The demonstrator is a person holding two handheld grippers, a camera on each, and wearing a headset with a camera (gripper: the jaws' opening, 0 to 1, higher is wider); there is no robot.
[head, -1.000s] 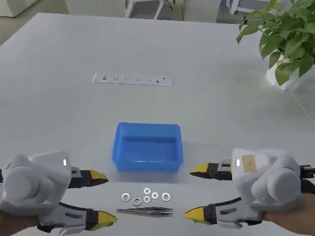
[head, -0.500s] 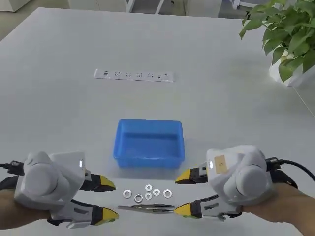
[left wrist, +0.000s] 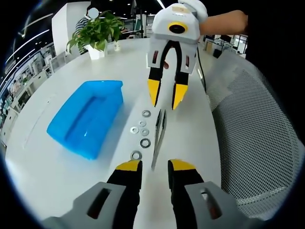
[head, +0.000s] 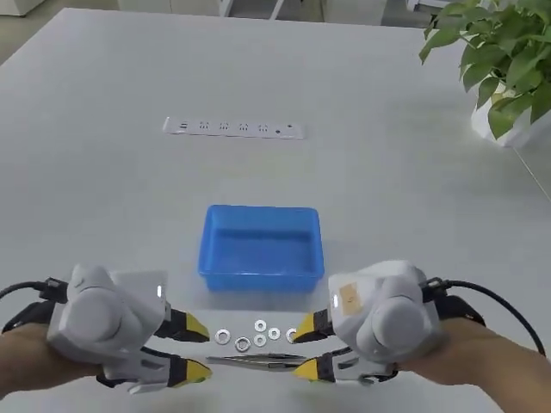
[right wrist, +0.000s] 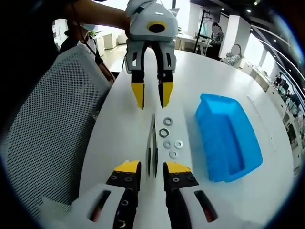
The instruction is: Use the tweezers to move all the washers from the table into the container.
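- blue container (head: 261, 245) sits on the worktop (head: 387, 172), washers (head: 258, 334) bunched just on its near side
- tweezers (head: 256, 365) lie flat just beyond the washers from the container
- left gripper (head: 198, 349) and right gripper (head: 301, 351) face each other at the tweezers' ends, fingers apart on both

Table: wide, pale grey matte top (head: 413, 215), reaching far ahead in the head view.
Power strip: white, lying flat on the far part of the table (head: 232, 129).
Plant: green and leafy, at the far right corner (head: 504, 60).
Chair: grey mesh back (left wrist: 257, 129), just beside the table edge.
Light: bright and even, with small ceiling lamps (right wrist: 248, 10) overhead.
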